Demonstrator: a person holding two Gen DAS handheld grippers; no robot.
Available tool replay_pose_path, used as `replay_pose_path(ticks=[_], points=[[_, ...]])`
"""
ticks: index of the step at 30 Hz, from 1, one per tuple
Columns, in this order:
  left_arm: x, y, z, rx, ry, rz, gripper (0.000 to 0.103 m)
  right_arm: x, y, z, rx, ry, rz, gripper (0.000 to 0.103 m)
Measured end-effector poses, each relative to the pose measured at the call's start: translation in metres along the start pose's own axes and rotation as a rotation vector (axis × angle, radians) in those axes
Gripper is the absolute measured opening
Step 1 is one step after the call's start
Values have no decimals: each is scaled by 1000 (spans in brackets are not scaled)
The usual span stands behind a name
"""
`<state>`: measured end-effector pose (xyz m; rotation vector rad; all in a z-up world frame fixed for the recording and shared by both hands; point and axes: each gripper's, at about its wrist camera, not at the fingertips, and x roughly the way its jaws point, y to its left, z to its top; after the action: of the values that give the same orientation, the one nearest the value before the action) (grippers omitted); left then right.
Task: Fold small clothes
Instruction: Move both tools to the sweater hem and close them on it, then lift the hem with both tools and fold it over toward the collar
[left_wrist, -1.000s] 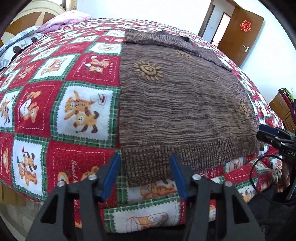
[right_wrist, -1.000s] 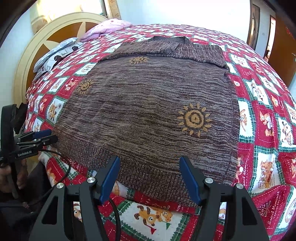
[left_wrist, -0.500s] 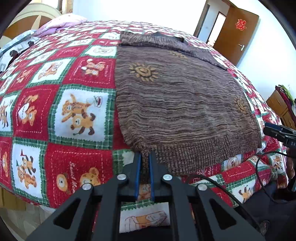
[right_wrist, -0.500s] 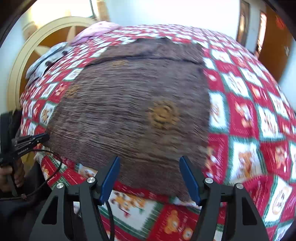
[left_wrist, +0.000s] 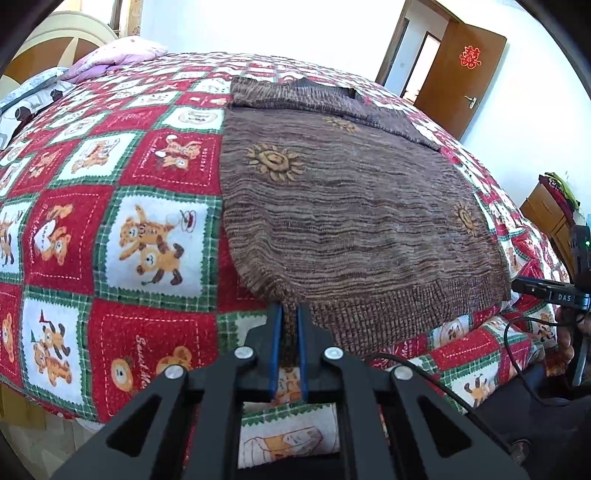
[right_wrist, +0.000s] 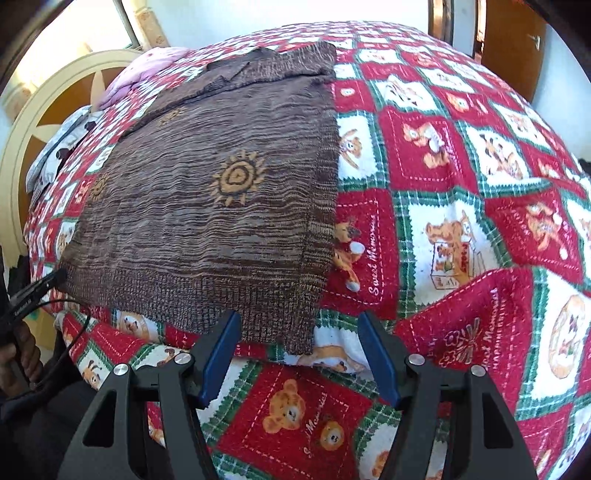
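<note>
Left wrist view: left claw (left_wrist: 289, 325) pressed together on the near left hem corner of the brown knitted sweater (left_wrist: 347, 206), blue pads (left_wrist: 275, 347) pinching the ribbed edge. Sweater lies flat on the bed, hem toward the camera, sleeves folded across the far end; orange sun motifs (left_wrist: 275, 162) on the knit.

Writing: "Sweet Memories" stitched in white on the red squares of the quilt (right_wrist: 436, 206); "DAS" on the black device (left_wrist: 550, 293) at the right edge; a red paper character on the brown door (left_wrist: 461, 74).

Right wrist view: right claw (right_wrist: 299, 343) spread but closing — its blue pads (right_wrist: 221, 347) bracket the sweater's near right hem corner, not pressing it.

Surface and room: patchwork quilt of red and white bear squares with green plaid borders, covering the bed; a fold of it raised at right. Pink pillow (left_wrist: 118, 55), cream and wood headboard (right_wrist: 48, 147), white walls, wooden cabinet (left_wrist: 546, 218) with clothing atop.
</note>
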<state>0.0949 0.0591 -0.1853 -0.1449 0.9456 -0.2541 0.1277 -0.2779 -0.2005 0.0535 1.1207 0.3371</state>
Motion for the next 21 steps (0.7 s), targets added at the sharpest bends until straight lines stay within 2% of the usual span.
replay_pose_path(ticks=[7,8,9,10,15,21], points=[[2,3,0,-8,4,-7,8,17,-6,0,41,40,53,37],[2,4,0,-10,5,-12,8,15,-7,0,45,32,59,31],[2,5,0,-14,4,-18,8,13,-8,0,50,24,71,12],[1,5,1,-16,2,-23,8,10,-10,0,58,11,80,6],[-15,4,8,-4,-55,-63,7,-22,-11,5,69,-111,141,5],[-38,8,22,-38,-118,-118,7,-60,-11,15,79,-231,180,5]])
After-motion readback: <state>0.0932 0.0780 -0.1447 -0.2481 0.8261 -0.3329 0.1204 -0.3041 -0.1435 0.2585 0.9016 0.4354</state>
